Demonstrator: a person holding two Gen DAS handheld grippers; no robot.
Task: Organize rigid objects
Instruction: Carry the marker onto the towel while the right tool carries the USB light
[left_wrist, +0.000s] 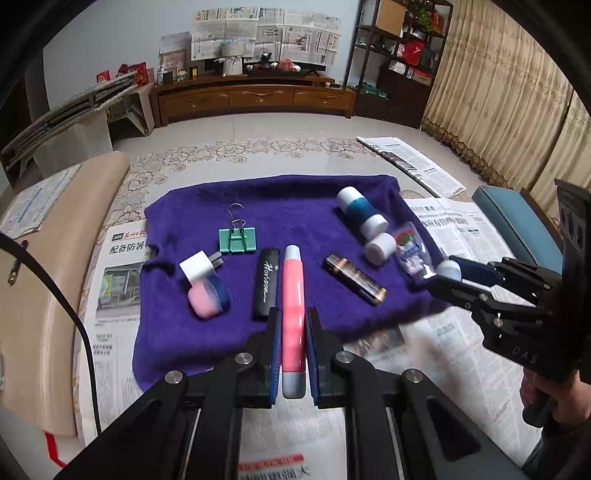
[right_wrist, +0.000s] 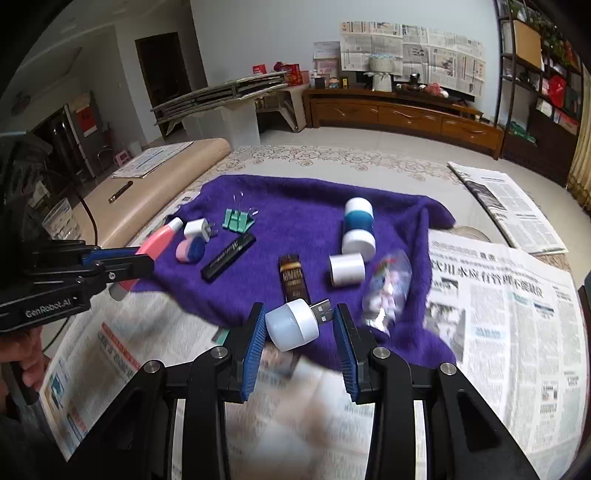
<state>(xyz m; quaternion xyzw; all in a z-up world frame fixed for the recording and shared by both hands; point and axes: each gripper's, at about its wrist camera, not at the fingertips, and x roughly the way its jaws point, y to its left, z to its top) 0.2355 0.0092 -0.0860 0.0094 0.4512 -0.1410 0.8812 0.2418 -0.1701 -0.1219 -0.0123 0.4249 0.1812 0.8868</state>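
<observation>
My left gripper (left_wrist: 293, 321) is shut on a pink tube (left_wrist: 293, 291) with grey ends, held above the purple towel (left_wrist: 314, 199). The right wrist view shows that left gripper (right_wrist: 146, 260) and the pink tube (right_wrist: 159, 238) at the left. My right gripper (right_wrist: 299, 319) is shut on a white USB bulb light (right_wrist: 291, 325), its plug against the right pad. It is also at the right edge of the left wrist view, the right gripper (left_wrist: 448, 273). On the towel lie a green binder clip (left_wrist: 237, 240), a white charger plug (left_wrist: 197, 269), a black stick (left_wrist: 266, 284) and a brown box (left_wrist: 354, 277).
A white and teal bottle (left_wrist: 360, 210), a white cap (left_wrist: 380, 247) and a clear packet (left_wrist: 410, 251) lie at the towel's right. A pink and blue case (left_wrist: 207, 295) sits at its left. Newspapers (right_wrist: 498, 295) cover the table around the towel. A beige cushion (left_wrist: 55, 258) borders the left.
</observation>
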